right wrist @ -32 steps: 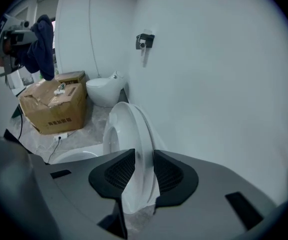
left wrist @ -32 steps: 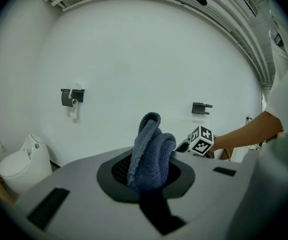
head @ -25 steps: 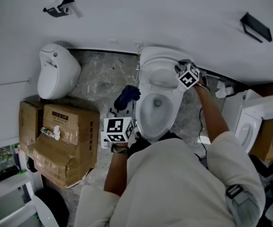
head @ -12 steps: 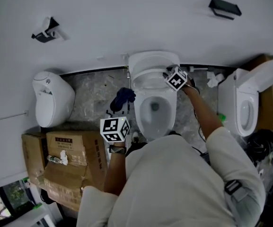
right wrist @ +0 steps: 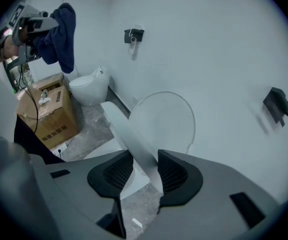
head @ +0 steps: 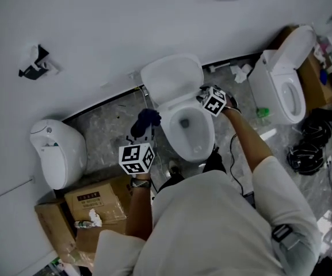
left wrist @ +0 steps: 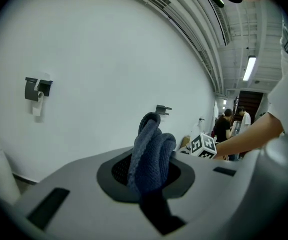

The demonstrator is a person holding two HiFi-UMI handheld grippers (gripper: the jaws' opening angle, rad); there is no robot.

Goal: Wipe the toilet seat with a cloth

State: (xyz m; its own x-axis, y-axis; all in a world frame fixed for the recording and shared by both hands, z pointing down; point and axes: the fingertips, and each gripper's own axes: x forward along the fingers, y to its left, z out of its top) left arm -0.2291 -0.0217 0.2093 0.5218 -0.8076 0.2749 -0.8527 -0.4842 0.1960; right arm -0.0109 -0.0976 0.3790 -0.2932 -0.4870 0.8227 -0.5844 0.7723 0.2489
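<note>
The white toilet [head: 177,145] stands against the wall with its lid [head: 171,76] raised. My right gripper [head: 206,99] is at the bowl's right rear. In the right gripper view the toilet seat [right wrist: 129,139] runs tilted, edge-on, between the pads of the right gripper [right wrist: 144,166], in front of the upright lid [right wrist: 163,116]. Those jaws have just been opening a little, and the seat's edge still touches both pads. My left gripper [head: 144,135] hovers left of the bowl, shut on a dark blue cloth [head: 145,119]. The cloth [left wrist: 151,151] bulges up from the left gripper [left wrist: 151,171].
A second toilet [head: 281,91] stands at the right, with coiled cables [head: 306,154] on the floor near it. A white fixture [head: 56,151] and cardboard boxes [head: 94,206] sit to the left. A paper holder [head: 36,62] is on the wall. People [left wrist: 228,126] stand far off.
The right gripper has drawn the seat away from the raised lid, toward the bowl's front. The left gripper with the cloth shifted slightly. The head view swung, bringing the second toilet into fuller view.
</note>
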